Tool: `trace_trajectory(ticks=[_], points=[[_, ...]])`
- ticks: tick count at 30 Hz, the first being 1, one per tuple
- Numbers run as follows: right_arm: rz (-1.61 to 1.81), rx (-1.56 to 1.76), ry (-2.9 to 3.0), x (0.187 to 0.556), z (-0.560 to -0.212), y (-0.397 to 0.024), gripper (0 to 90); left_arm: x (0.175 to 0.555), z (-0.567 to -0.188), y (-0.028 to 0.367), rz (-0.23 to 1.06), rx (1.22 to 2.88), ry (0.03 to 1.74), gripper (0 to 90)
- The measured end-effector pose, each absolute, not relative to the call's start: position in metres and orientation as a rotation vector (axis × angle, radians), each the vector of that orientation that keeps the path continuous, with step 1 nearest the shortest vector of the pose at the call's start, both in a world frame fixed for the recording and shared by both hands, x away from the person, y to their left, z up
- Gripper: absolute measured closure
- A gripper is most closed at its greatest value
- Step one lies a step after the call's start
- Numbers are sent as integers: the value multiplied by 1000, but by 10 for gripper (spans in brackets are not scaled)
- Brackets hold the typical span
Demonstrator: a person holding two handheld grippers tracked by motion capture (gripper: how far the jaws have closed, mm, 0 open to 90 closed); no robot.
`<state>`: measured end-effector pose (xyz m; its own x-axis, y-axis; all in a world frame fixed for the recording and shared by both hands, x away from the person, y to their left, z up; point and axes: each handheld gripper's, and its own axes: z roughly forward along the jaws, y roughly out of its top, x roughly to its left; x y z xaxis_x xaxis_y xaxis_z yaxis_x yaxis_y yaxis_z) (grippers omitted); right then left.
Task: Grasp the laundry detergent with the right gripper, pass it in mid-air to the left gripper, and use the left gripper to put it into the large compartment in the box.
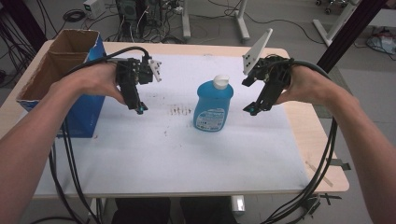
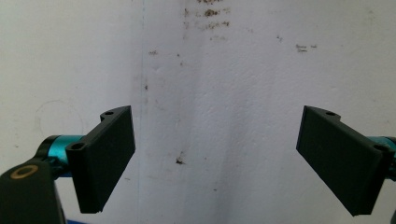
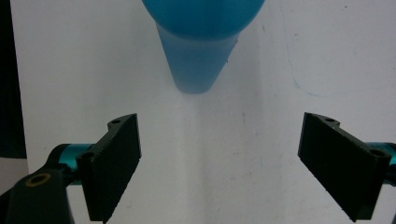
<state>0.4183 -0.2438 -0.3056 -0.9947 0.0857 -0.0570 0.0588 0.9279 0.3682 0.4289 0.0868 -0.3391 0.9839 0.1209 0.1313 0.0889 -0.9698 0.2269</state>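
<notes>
A blue bottle (image 1: 213, 106) with a white cap stands upright in the middle of the white table cover (image 1: 187, 158). My left gripper (image 1: 140, 108) hovers to its left, jaws pointing down. In the left gripper view that gripper (image 2: 215, 163) is open over bare stained cover, nothing between the jaws. My right gripper (image 1: 251, 110) hangs just right of the bottle, close to its side without touching. The right gripper view has this gripper (image 3: 219, 168) open too, and the blue bottle (image 3: 203, 28) lies ahead, beyond the jaws.
An open cardboard box (image 1: 60, 70) with blue sides stands at the table's left edge, behind my left forearm. Brown stains (image 1: 180, 110) mark the cover left of the bottle. Cables (image 1: 317, 177) trail off the right front corner. Bare wooden table (image 1: 310, 135) shows at the right.
</notes>
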Motion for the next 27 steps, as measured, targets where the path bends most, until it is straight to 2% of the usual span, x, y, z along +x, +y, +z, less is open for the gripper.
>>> trace_trajectory(ticks=[13,27], points=[[847,156,2950,412,-336,-240,126,428,-338,86,213,2893,150,117],[1043,180,2925,414,-354,-233,127,428,-337,87,204,2887,157,116]])
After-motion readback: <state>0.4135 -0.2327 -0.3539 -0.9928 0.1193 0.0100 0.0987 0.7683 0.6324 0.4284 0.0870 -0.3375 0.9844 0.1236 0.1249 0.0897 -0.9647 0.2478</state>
